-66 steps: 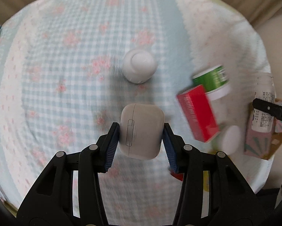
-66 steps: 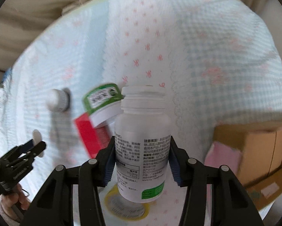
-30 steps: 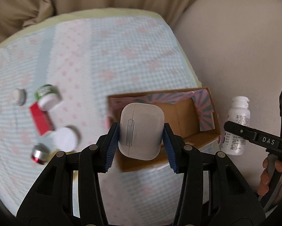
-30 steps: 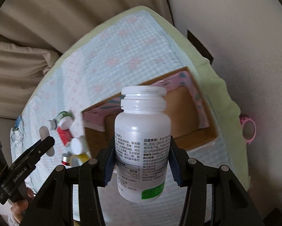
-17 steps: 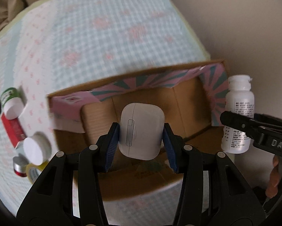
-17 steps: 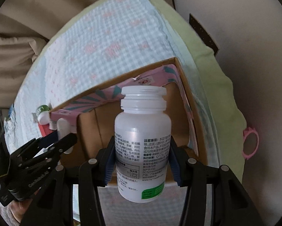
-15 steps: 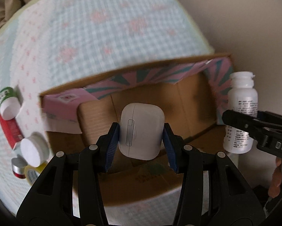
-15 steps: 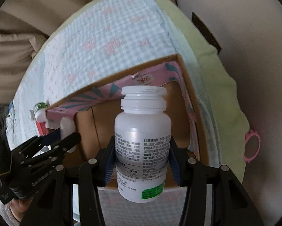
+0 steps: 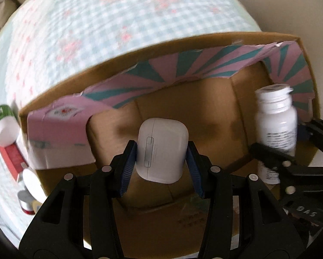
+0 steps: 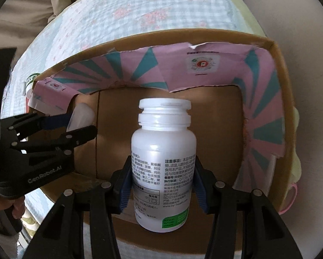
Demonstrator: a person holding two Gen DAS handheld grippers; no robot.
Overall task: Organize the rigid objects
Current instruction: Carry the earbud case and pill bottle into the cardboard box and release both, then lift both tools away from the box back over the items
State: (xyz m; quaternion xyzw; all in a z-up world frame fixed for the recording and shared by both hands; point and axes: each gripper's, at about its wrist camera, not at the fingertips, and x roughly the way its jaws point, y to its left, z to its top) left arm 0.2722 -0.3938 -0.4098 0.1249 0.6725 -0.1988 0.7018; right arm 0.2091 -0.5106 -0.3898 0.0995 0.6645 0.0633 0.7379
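My left gripper (image 9: 162, 154) is shut on a white earbud case (image 9: 162, 149) and holds it over the open cardboard box (image 9: 204, 43) with pink and teal flaps. My right gripper (image 10: 162, 176) is shut on a white pill bottle (image 10: 163, 151) with a green label, also held inside the box (image 10: 284, 108) opening. The bottle (image 9: 276, 125) and right gripper show at the right of the left wrist view. The left gripper and case (image 10: 80, 116) show at the left of the right wrist view.
Left of the box on the checked bedcover (image 9: 96, 32) lie a green-labelled jar (image 9: 1, 120), a red box (image 9: 12, 157), a white lid (image 9: 30, 180) and a small red tin (image 9: 26, 205). A wall stands at the right. A pink ring (image 10: 290, 198) hangs beside the bed.
Both grippers have moved closer to the box and lower into its opening. The bottle has come over the box's right side. Both still hold their objects.
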